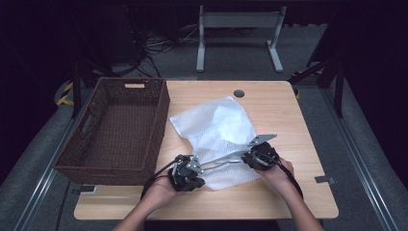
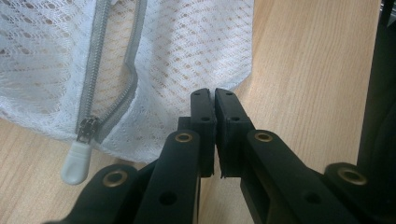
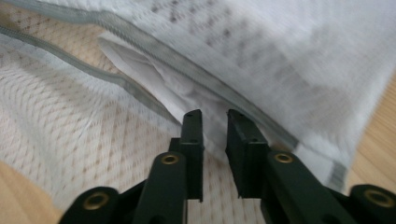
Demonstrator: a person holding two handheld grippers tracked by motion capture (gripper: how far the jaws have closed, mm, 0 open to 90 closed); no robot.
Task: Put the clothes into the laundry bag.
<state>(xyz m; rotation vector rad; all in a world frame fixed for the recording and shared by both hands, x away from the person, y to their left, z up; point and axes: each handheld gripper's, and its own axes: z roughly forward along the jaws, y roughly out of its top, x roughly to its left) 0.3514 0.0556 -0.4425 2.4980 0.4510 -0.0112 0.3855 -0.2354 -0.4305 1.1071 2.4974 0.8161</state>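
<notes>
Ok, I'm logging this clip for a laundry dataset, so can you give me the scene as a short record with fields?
surface: wooden table
main item: white mesh laundry bag, lying flat, grey zipper partly open
zipper pull: white tab, at the bag's near edge
container: brown wicker basket, left of the bag, nothing seen inside
left gripper: fingers shut at the bag's edge; a grip on the mesh cannot be told
right gripper: fingers slightly apart at the bag's opening

A white mesh bag [image 1: 219,139] with a fine honeycomb weave is seen, edged by a grey zipper [image 2: 95,88] with a pale pull [image 2: 77,161]. The basket [image 1: 113,130] is woven in dark brown. The tabletop [image 1: 284,120] is light wood-grained. Black fingers [image 2: 205,116] carry brass rivets.
</notes>
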